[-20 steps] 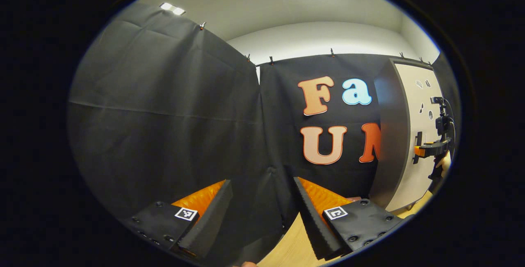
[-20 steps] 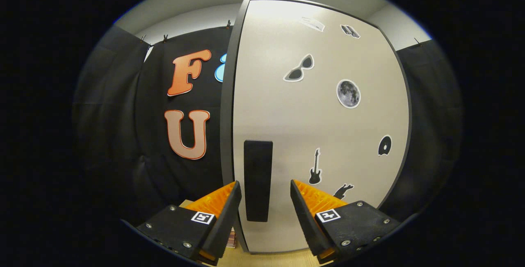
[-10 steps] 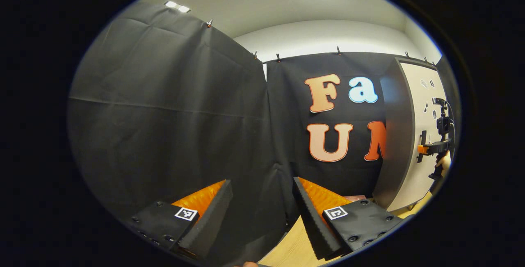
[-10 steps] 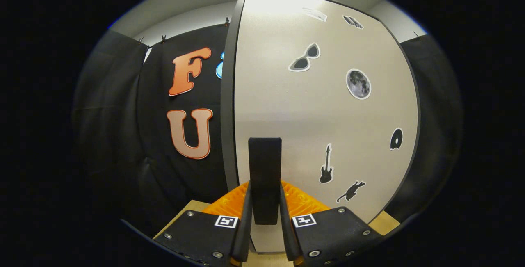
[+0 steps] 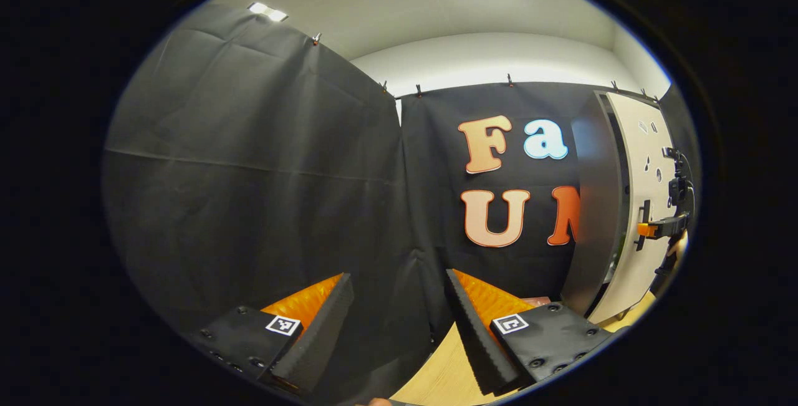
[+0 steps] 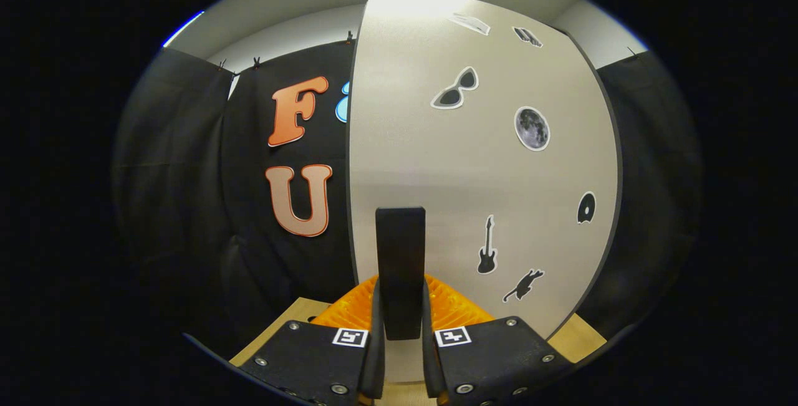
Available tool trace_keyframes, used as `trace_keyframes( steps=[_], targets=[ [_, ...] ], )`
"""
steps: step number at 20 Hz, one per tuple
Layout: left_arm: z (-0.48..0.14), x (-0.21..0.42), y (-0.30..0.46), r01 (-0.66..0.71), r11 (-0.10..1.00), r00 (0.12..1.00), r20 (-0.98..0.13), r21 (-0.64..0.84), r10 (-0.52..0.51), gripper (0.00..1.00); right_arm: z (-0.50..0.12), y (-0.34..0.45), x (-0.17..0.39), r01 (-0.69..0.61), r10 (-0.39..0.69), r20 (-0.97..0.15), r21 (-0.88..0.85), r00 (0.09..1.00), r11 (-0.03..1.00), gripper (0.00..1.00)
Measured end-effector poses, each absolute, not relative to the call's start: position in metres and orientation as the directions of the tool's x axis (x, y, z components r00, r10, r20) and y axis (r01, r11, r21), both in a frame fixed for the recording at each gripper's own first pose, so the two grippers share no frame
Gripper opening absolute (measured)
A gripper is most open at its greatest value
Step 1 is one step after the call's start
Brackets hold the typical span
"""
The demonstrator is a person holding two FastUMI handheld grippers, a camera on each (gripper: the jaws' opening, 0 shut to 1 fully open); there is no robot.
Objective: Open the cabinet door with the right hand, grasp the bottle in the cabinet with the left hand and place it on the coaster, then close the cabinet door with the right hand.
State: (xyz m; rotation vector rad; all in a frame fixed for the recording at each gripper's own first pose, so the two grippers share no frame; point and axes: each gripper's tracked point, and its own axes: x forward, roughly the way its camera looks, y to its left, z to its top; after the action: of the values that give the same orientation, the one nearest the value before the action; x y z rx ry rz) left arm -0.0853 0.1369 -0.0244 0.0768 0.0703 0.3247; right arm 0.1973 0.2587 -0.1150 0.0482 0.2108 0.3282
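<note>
The right gripper point(image 6: 400, 356) is clamped on the dark upright door handle point(image 6: 400, 269), both fingers pressed to its sides. In the left gripper view, the cabinet door point(image 5: 642, 206) stands slightly ajar, a narrow dark gap point(image 5: 617, 219) showing between it and the cabinet side point(image 5: 592, 206). The left gripper point(image 5: 399, 325) hangs with fingers spread over the wooden tabletop point(image 5: 442, 375), open air ahead up to the black cloth wall point(image 5: 249, 175). The cabinet stands at the tabletop's far right.

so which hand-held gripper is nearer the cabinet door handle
Right. The right hand-held gripper is shut on the door handle, both fingers pressing its sides. The left hand-held gripper hangs open well off to the side, facing the booth wall.
</note>
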Motion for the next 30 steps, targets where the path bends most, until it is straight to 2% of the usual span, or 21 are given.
trace_keyframes(
  steps=[5,6,11,14,15,16,21,23,26,30],
  targets=[
    [-0.023,-0.085,0.126,-0.293,0.952,0.953,-0.057,0.092,0.298,0.94,-0.112,0.249,0.183,-0.328,0.339,-0.184,0.087,0.923,0.941,0.23],
    [-0.024,-0.085,0.123,-0.286,0.954,0.955,-0.056,0.093,0.292,0.94,-0.112,0.247,0.182,-0.333,0.345,-0.179,0.095,0.921,0.938,0.19],
    [-0.023,-0.077,0.103,-0.243,0.965,0.967,-0.053,0.093,0.249,0.94,-0.112,0.236,0.172,-0.329,0.341,-0.178,0.093,0.923,0.94,0.19],
    [-0.021,-0.075,0.094,-0.21,0.974,0.976,-0.046,0.08,0.214,0.93,-0.11,0.225,0.164,-0.315,0.327,-0.181,0.092,0.928,0.945,0.19],
    [-0.02,-0.073,0.088,-0.197,0.978,0.979,-0.045,0.075,0.2,0.96,-0.111,0.222,0.162,-0.309,0.32,-0.179,0.088,0.93,0.947,0.19],
    [-0.023,-0.063,0.078,-0.184,0.98,0.981,-0.046,0.072,0.187,0.93,-0.11,0.218,0.161,-0.303,0.313,-0.176,0.084,0.933,0.949,0.19],
    [-0.03,-0.046,0.054,-0.127,0.99,0.99,-0.052,0.068,0.131,0.94,-0.109,0.196,0.151,-0.262,0.271,-0.168,0.071,0.948,0.962,0.18],
    [-0.033,-0.039,0.042,-0.104,0.993,0.993,-0.056,0.063,0.108,0.96,-0.108,0.186,0.149,-0.244,0.25,-0.164,0.056,0.954,0.968,0.13],
    [-0.036,-0.03,0.021,-0.061,0.997,0.996,-0.058,0.049,0.064,0.93,-0.109,0.174,0.147,-0.217,0.222,-0.166,0.05,0.961,0.975,0.08],
    [-0.04,-0.022,-0.005,-0.012,0.999,0.998,-0.062,0.052,0.015,0.93,-0.11,0.162,0.142,-0.184,0.192,-0.171,0.063,0.966,0.981,0.06]
  ],
)
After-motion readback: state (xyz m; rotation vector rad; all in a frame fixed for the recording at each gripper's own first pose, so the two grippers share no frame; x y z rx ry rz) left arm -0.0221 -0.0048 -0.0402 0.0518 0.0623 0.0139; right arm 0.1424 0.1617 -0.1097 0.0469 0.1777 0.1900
